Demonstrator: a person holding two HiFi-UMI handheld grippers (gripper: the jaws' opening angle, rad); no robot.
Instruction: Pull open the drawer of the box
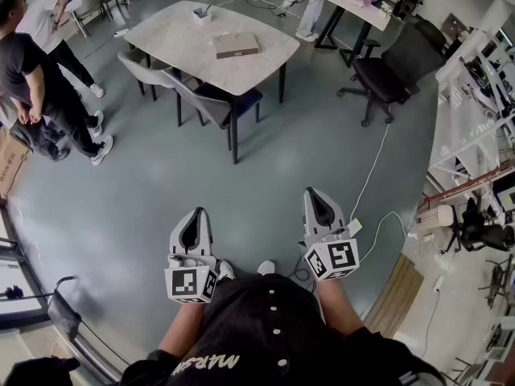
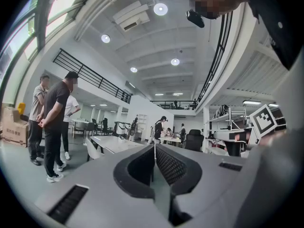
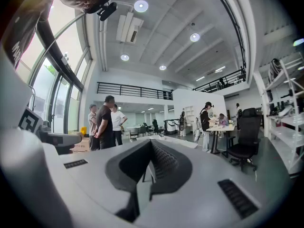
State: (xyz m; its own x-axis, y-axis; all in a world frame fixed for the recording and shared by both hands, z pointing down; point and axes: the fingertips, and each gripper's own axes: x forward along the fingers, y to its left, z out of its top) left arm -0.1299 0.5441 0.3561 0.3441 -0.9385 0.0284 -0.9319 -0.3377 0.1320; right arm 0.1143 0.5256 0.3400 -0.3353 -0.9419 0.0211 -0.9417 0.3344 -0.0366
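A flat brown box lies on the pale marble table far ahead of me, well out of reach of both grippers; I cannot make out its drawer from here. I hold both grippers low in front of my body, over the grey floor. My left gripper is shut with nothing in it, its jaws meeting at the tips. Beside it, my right gripper is also shut and empty. Both point toward the table. In the gripper views the box is too small to pick out.
Grey chairs stand at the table's near side. Several people stand at the left near a cardboard carton. A black office chair and white shelving fill the right. A white cable runs across the floor.
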